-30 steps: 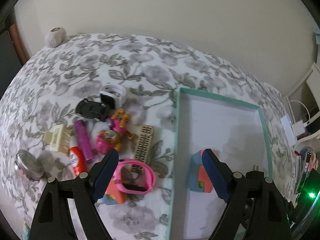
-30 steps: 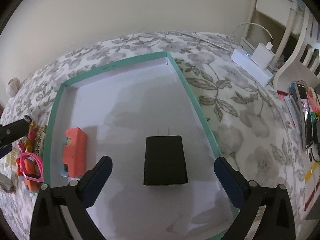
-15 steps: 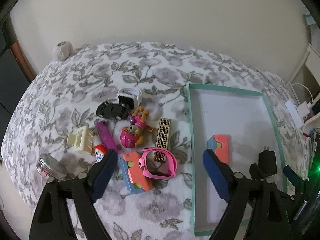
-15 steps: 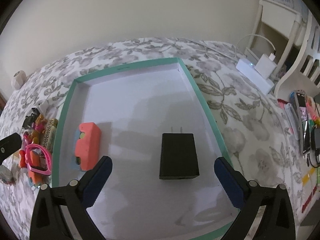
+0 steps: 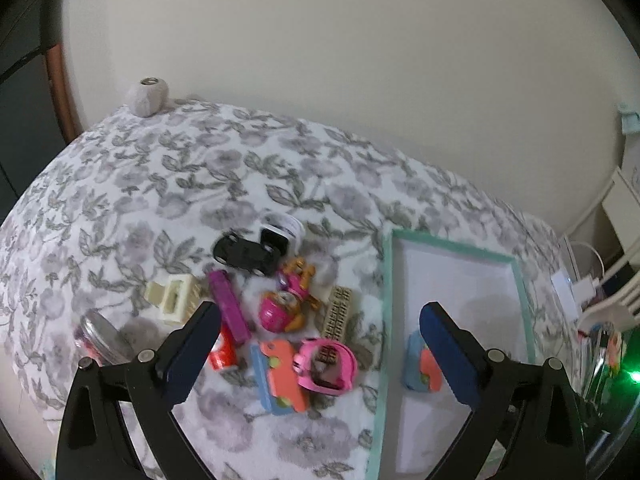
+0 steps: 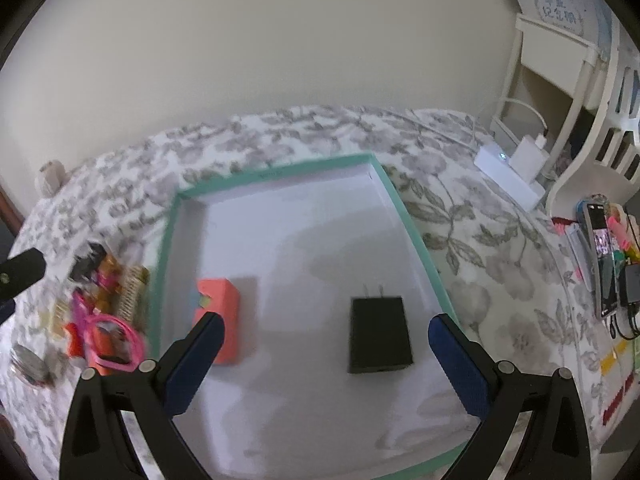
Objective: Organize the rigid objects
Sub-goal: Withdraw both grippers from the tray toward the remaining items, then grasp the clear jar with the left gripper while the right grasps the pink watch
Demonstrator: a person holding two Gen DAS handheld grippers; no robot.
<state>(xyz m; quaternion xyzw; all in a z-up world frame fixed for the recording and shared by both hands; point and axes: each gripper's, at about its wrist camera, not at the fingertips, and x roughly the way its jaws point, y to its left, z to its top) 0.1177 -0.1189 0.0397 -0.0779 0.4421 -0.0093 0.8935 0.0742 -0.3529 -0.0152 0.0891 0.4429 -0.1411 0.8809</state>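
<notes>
- Left wrist view: left hand-held gripper is seen at lower centre, jaws opening wide, nothing pinched.
- Toy pile is noted left of the teal tray.
- Right wrist view: right hand-held gripper is spread and empty above the tray; black charger and orange block lie inside, apart.

we are in a home, most likely a bedroom: a soft surface under a grey floral cover sits against a plain cream wall. white painted furniture stands at one side with a charger and power strip beside it. small toys, among them a toy car, lie scattered on the cover.
</notes>
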